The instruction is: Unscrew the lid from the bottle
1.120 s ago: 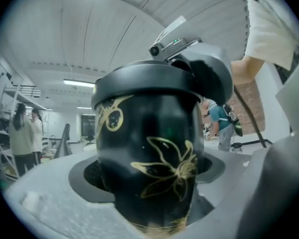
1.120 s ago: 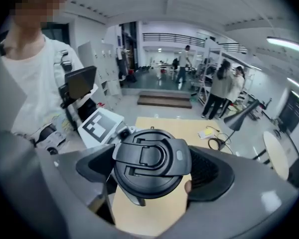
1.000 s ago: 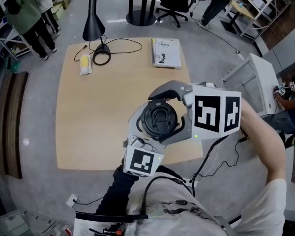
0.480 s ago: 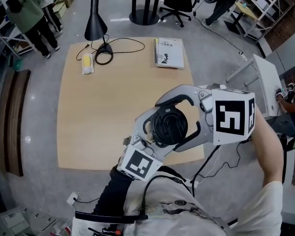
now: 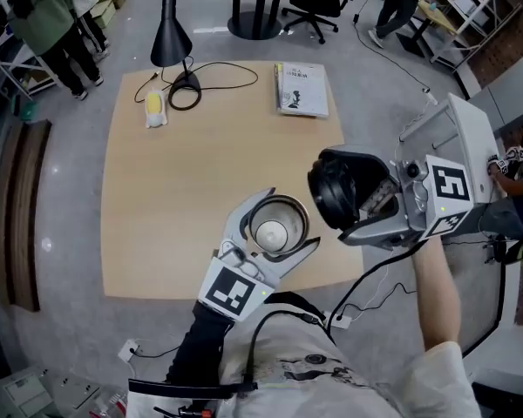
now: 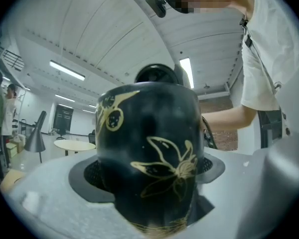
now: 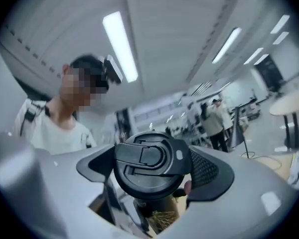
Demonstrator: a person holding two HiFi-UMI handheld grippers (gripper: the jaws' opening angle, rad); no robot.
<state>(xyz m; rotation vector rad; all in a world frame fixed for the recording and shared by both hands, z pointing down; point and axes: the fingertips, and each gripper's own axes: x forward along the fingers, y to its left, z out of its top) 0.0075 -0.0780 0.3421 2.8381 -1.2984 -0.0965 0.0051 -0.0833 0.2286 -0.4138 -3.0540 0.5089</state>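
- A second ago the lid (image 5: 338, 190) sat on the bottle (image 5: 271, 231), with the right gripper (image 5: 340, 195) closed round it directly over the left gripper (image 5: 281, 223). Now we see lid and bottle apart.
- The right gripper has swung away to the right and carries the lid with it. The lid is now held in the air beside the table's (image 5: 183, 190) near right corner, near the bottle but not touching it.
- The bottle has stayed over the near edge of the table, and its pale open mouth is now uncovered.
- We look straight down into that mouth from the head view, so the bottle's long axis stands roughly upright, mouth up.
- In the left gripper view, the black body of the bottle (image 6: 149, 153), with its gold flower pattern, fills the gap between the jaws. Both pads press on its sides.
- In the right gripper view, the jaws pinch the lid (image 7: 150, 163) by its rim, and its latched top faces that camera.
- On the far side of the table, the lamp (image 5: 170, 37), the booklet (image 5: 302, 88) and a yellow object (image 5: 154, 109) are where they were.
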